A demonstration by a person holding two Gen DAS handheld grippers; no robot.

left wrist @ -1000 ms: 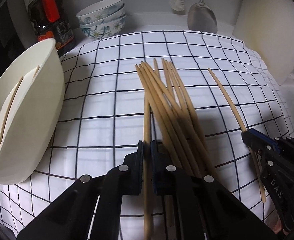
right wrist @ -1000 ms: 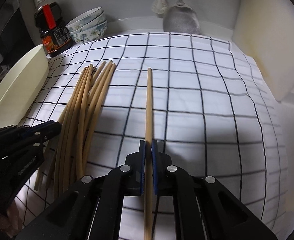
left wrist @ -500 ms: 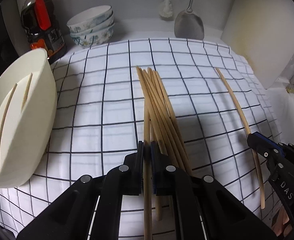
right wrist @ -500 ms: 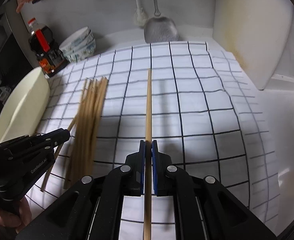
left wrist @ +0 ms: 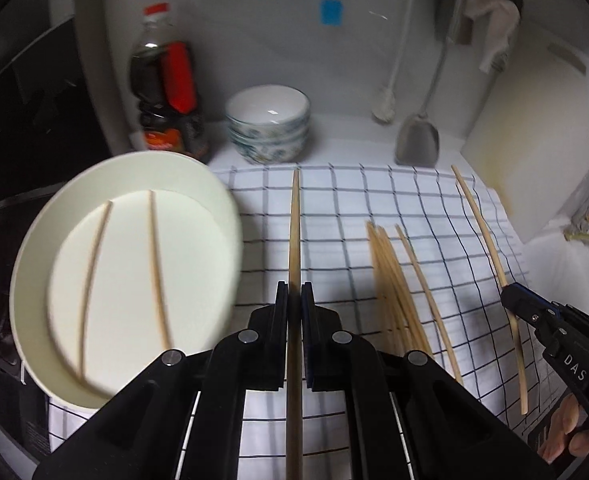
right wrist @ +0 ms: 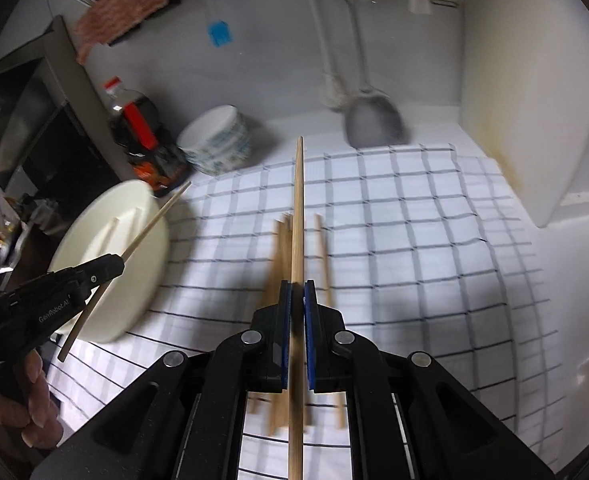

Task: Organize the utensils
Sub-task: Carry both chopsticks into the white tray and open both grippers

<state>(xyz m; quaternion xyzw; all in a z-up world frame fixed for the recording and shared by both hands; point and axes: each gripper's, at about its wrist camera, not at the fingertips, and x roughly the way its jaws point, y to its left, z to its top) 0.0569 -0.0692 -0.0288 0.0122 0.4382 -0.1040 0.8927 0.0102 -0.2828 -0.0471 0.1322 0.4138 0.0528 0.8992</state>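
Observation:
My left gripper (left wrist: pixel 293 298) is shut on a wooden chopstick (left wrist: pixel 295 224) held above the checked cloth (left wrist: pixel 334 248), just right of a cream oval tub (left wrist: pixel 38 280) with two chopsticks (left wrist: pixel 156 264) inside. My right gripper (right wrist: pixel 297 296) is shut on another chopstick (right wrist: pixel 299 200), lifted over the loose pile of chopsticks (right wrist: pixel 280 248) on the cloth. In the left wrist view the pile (left wrist: pixel 390 280) lies to the right, and the right gripper (left wrist: pixel 512 300) holds its chopstick (left wrist: pixel 478 216) at the far right. The right wrist view shows the left gripper (right wrist: pixel 114 266) near the tub (right wrist: pixel 134 280).
A dark sauce bottle (left wrist: pixel 166 92) and stacked patterned bowls (left wrist: pixel 268 124) stand at the back left. A metal spatula (left wrist: pixel 418 140) and a white brush (left wrist: pixel 386 100) hang on the back wall. A white cutting board (left wrist: pixel 534 128) leans at the right. A hand (right wrist: pixel 34 400) grips the left handle.
Both grippers have risen off the cloth, each carrying its chopstick. The left one has swung left, bringing the tub's inside into view; the pile stays on the cloth.

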